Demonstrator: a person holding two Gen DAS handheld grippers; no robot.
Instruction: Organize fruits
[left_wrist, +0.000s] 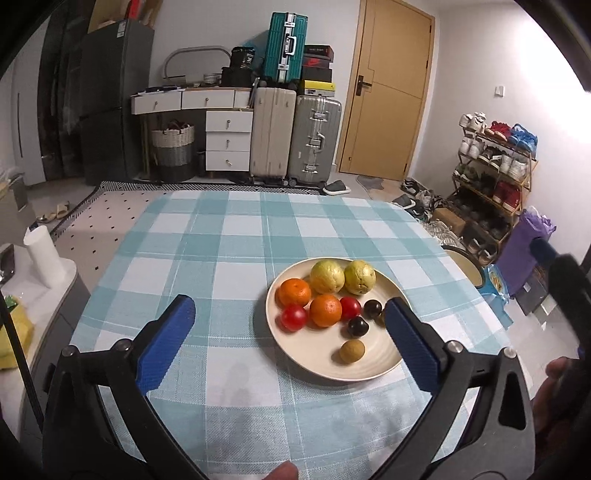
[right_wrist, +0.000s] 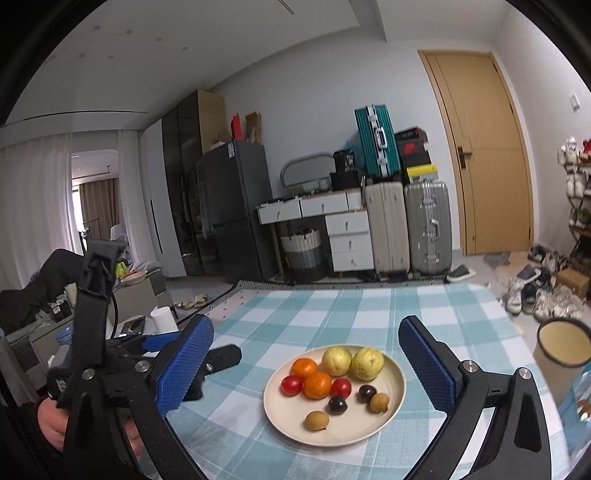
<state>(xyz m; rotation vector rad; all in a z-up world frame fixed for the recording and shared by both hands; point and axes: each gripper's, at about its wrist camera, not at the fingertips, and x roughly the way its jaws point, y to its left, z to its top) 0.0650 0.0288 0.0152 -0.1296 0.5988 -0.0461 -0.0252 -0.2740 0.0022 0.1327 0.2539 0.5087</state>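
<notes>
A cream plate (left_wrist: 373, 363) (right_wrist: 391, 410) sits on the blue checked tablecloth, right of centre. On it lie two yellow-green guavas (left_wrist: 327, 276) (right_wrist: 337, 360), two oranges (left_wrist: 325, 311) (right_wrist: 317, 384), two red tomatoes (left_wrist: 294, 316) (right_wrist: 291, 385), two dark plums (left_wrist: 357, 326) (right_wrist: 337, 405) and two brown longans (left_wrist: 352, 351) (right_wrist: 316, 421). My left gripper (left_wrist: 291, 315) is open and empty, held above the table with its right finger over the plate's right side. My right gripper (right_wrist: 306, 345) is open and empty, above and short of the plate. The left gripper also shows in the right wrist view (right_wrist: 207, 360).
The tablecloth (left_wrist: 207, 258) covers the table to its far edge. A white paper roll (left_wrist: 42, 256) stands on a side unit to the left. A cream bin (right_wrist: 563, 341) stands on the floor right of the table. Suitcases, drawers and a shoe rack line the far wall.
</notes>
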